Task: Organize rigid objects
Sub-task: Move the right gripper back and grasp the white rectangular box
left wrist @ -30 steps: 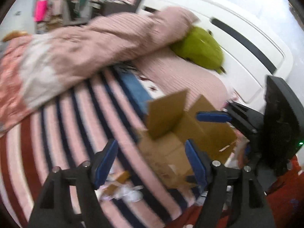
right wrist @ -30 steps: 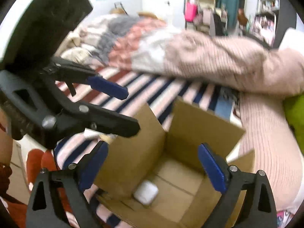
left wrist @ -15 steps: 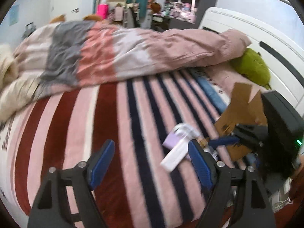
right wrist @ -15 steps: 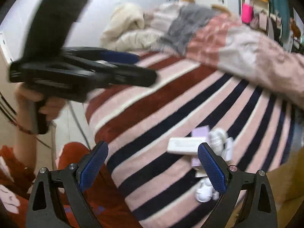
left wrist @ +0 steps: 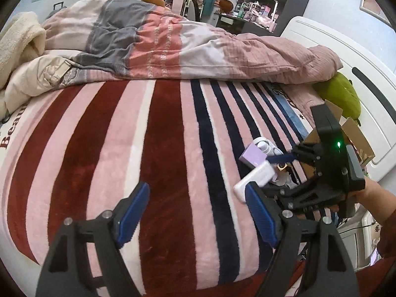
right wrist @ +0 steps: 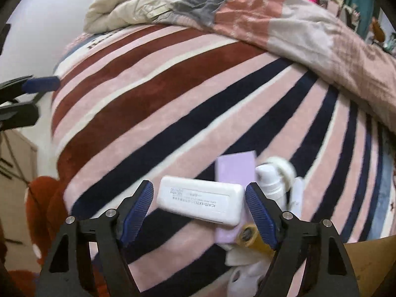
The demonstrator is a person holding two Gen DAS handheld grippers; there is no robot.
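Glossy plastic white case (right wrist: pixel 200 203) on plush striped blanket (right wrist: pixel 153 113) (matt, fuzzy).

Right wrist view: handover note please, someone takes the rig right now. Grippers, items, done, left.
Right gripper: open, jaws either side of the white case, not closed on it.
Left gripper: open, empty, over bare striped blanket.
Items: white case lies on top of the lilac box; white pump bottle and a gold-coloured piece are beside it, all clustered on the blanket. Cardboard box sits to the right of the pile, by the headboard.
Done: cannot tell from these views; the box interior is hidden.
Left: grip the white case, box it, then probably the rest of the pile.
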